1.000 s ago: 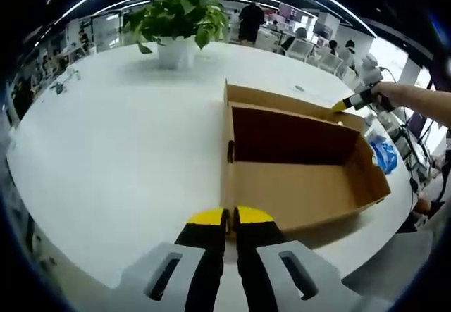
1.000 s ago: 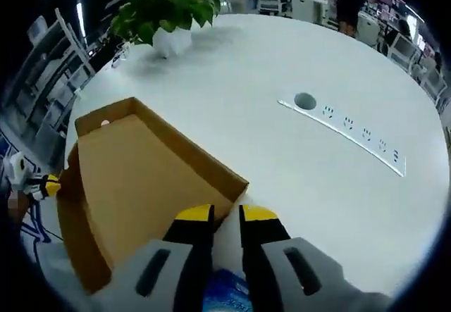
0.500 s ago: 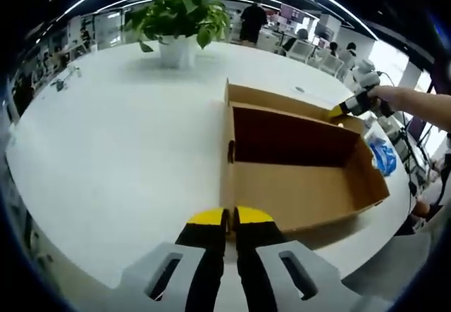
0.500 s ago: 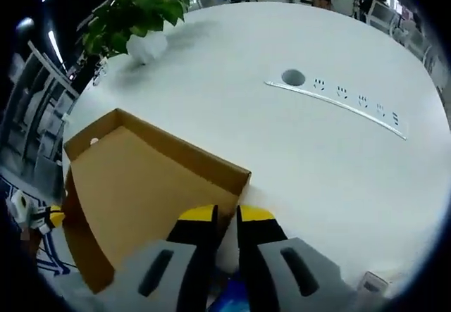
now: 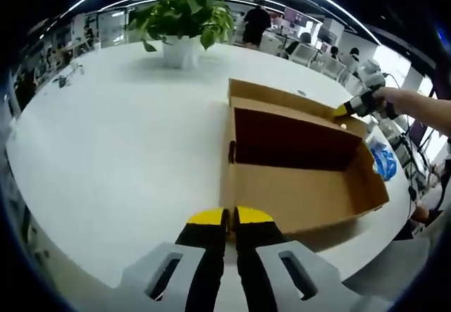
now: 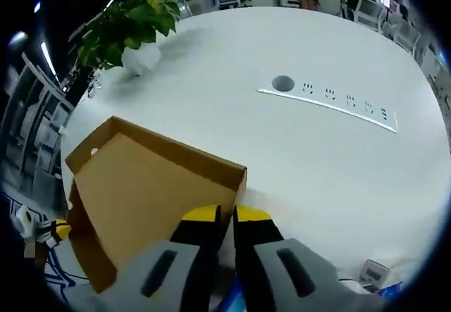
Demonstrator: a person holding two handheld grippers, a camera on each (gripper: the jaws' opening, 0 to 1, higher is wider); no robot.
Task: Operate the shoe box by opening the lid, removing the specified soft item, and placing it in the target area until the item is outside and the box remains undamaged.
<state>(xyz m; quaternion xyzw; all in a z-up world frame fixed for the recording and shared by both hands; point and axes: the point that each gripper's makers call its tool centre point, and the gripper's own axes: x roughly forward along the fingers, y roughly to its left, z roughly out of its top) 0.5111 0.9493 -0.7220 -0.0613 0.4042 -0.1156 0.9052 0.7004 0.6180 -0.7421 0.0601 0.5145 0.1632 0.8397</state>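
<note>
While the shoe box (image 5: 296, 164) lies open on the white table (image 5: 120, 136), I find my left gripper (image 5: 231, 217) clamped on its near wall, tips together. My right gripper (image 6: 218, 214) is pinched on the raised lid's (image 6: 141, 192) corner. A blue soft item (image 5: 385, 158) sits beyond the box's far end, beside the right gripper. A potted plant (image 5: 182, 27) stands well ahead.

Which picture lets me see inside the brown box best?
The left gripper view: it looks straight into the open shoe box, showing its dark back wall and bare floor. The right gripper view shows mostly the raised lid, seen from its corner.
</note>
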